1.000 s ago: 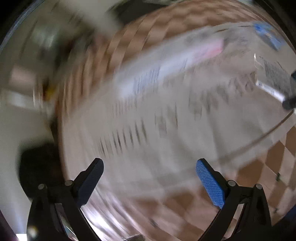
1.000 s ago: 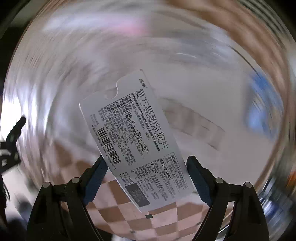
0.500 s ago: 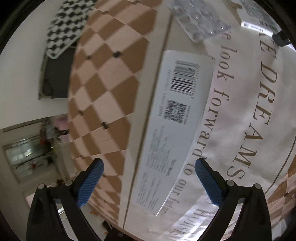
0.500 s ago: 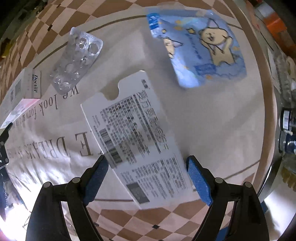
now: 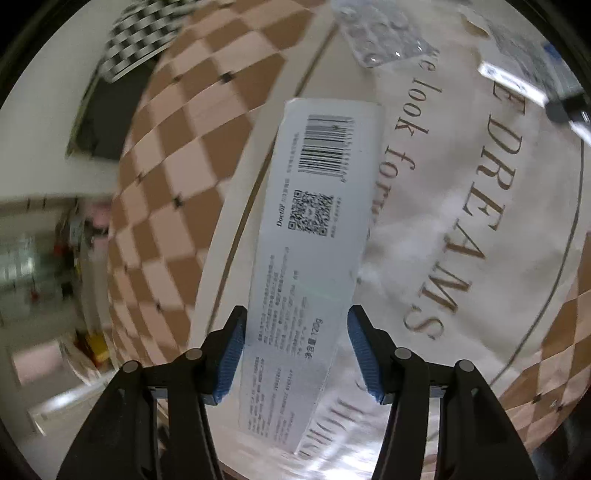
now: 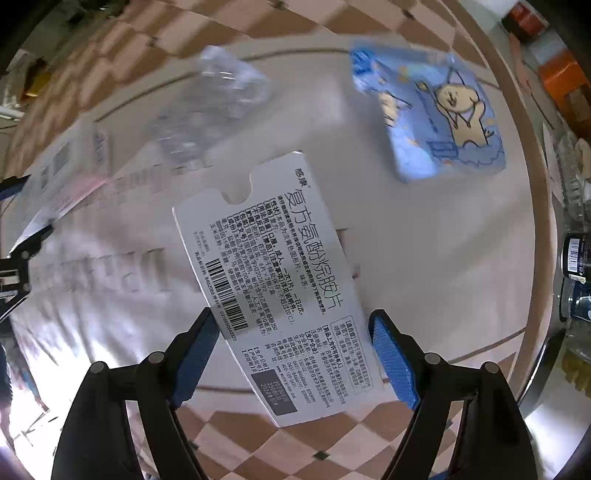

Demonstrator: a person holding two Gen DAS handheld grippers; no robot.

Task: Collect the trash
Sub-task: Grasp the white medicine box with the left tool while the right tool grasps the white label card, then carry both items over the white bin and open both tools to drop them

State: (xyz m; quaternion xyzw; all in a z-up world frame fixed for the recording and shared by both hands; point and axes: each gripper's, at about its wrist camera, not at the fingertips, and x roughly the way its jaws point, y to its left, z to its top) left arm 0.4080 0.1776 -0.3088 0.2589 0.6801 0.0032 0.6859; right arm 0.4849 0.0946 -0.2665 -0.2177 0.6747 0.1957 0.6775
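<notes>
In the left wrist view my left gripper [image 5: 295, 354] is shut on a long white toothpaste box [image 5: 314, 229] with a barcode and QR code, held by its long sides above the cream tablecloth [image 5: 480, 258]. In the right wrist view my right gripper [image 6: 291, 354] grips a flat white medicine box [image 6: 273, 288] with Chinese print, a little above the cloth. An empty clear blister pack [image 6: 218, 96] [image 5: 380, 33] and a blue cartoon packet [image 6: 432, 118] lie on the cloth beyond. The toothpaste box and left gripper show at the left edge of the right wrist view [image 6: 62, 170].
The round table has a checkered brown border [image 5: 177, 166]. Dark jars [image 6: 576, 266] and orange boxes [image 6: 561, 77] stand off the table's right side. A houndstooth-patterned chair [image 5: 144, 37] stands beyond the far edge.
My left gripper has closed from wide open onto the toothpaste box. My right gripper still holds the medicine box and has shifted slightly over the cloth.
</notes>
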